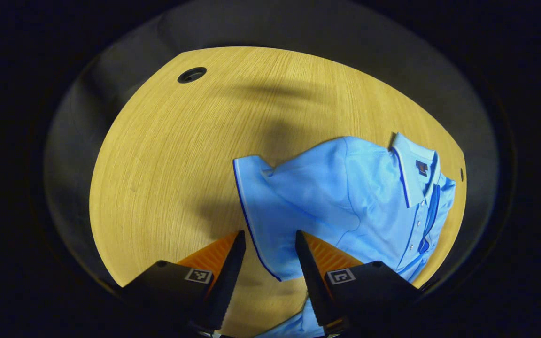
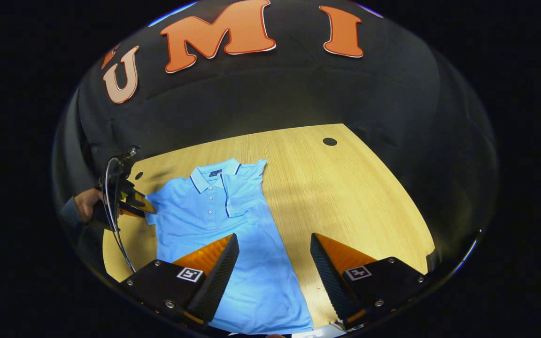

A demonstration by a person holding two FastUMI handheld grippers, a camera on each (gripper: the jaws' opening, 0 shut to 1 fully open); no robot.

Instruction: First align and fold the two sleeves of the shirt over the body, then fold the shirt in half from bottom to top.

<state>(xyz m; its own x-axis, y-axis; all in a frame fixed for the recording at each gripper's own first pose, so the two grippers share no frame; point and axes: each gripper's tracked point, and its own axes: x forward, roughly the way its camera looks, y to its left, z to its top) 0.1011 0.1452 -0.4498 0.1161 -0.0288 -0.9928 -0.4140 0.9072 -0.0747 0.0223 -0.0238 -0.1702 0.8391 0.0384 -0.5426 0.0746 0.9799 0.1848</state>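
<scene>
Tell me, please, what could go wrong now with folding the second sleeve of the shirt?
The left gripper is open over the hem of the unfolded sleeve; it may pinch only the edge, which could slip out. The other sleeve already lies over the shirt; pulling could shift it. The right gripper hangs open and holds nothing down.

Light falls from above onto the wooden table [image 1: 167, 155], bright at the centre and dim toward the rims. Soft dark shadows cross the wood. Fisheye distortion bends the table edges; focus is fairly sharp.
</scene>
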